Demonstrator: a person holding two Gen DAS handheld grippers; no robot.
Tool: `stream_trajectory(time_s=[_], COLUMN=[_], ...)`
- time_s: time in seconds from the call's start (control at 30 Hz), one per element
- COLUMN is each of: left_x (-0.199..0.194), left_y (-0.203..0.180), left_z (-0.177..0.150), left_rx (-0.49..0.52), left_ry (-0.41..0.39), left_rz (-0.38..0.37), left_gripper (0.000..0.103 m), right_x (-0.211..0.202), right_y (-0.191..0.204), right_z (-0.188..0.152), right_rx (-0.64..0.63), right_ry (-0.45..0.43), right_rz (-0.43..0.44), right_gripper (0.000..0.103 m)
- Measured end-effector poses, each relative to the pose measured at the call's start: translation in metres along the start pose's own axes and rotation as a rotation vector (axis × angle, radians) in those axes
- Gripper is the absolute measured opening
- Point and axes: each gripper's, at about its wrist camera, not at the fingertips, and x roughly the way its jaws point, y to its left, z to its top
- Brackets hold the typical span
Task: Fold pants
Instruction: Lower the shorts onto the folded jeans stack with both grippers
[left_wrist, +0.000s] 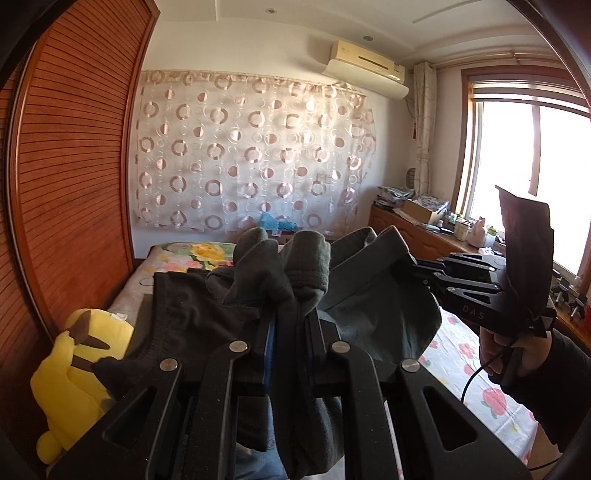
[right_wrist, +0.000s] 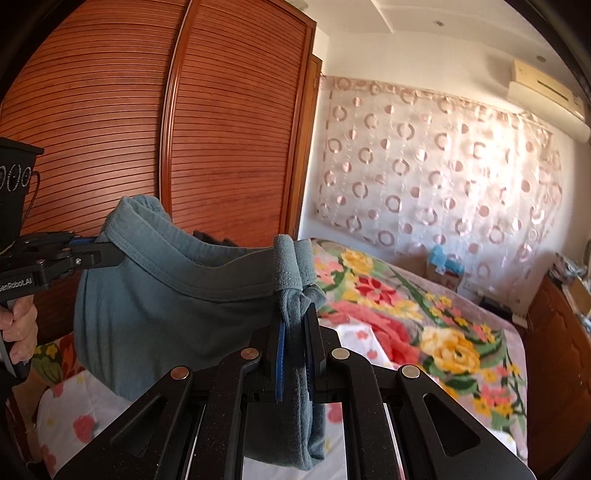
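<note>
The grey-blue pants (left_wrist: 373, 295) hang in the air above the bed, held by the waistband at both ends. My left gripper (left_wrist: 288, 317) is shut on one bunched end of the waistband. My right gripper (right_wrist: 295, 325) is shut on the other bunched end, and the pants (right_wrist: 166, 306) sag between the two grippers. In the left wrist view the right gripper (left_wrist: 413, 266) shows at the right with cloth in its jaws. In the right wrist view the left gripper (right_wrist: 107, 251) shows at the left, clamped on the waistband. The legs hang below, out of sight.
A bed with a floral blanket (right_wrist: 424, 314) and a strawberry sheet (left_wrist: 472, 354) lies below. A yellow plush toy (left_wrist: 74, 376) and a dark garment (left_wrist: 177, 314) lie at its left. A wooden wardrobe (right_wrist: 221, 129) stands left; a cluttered wooden dresser (left_wrist: 424, 229) under the window at the right.
</note>
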Motion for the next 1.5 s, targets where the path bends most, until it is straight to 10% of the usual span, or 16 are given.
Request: stream_trajectory(time_s=[1.13, 1.23, 1.5], left_x=[0.0, 0.005, 0.001], left_y=[0.065, 0.068, 0.069], left_z=[-0.047, -0.055, -0.064], left_rx=[-0.247, -0.256, -0.275], left_ry=[-0.046, -0.016, -0.007], left_rz=[0.232, 0.25, 0.266], left_gripper=[0.016, 0.017, 0.049], right_x=[0.119, 0.117, 0.122], right_y=[0.0, -0.005, -0.023], right_z=[0.015, 0.013, -0.001], right_rx=[-0.149, -0.13, -0.102], right_ry=[-0.027, -0.001, 0.089], right_rz=[0.158, 0.149, 0.216], right_gripper=[0.009, 0.031, 0.031])
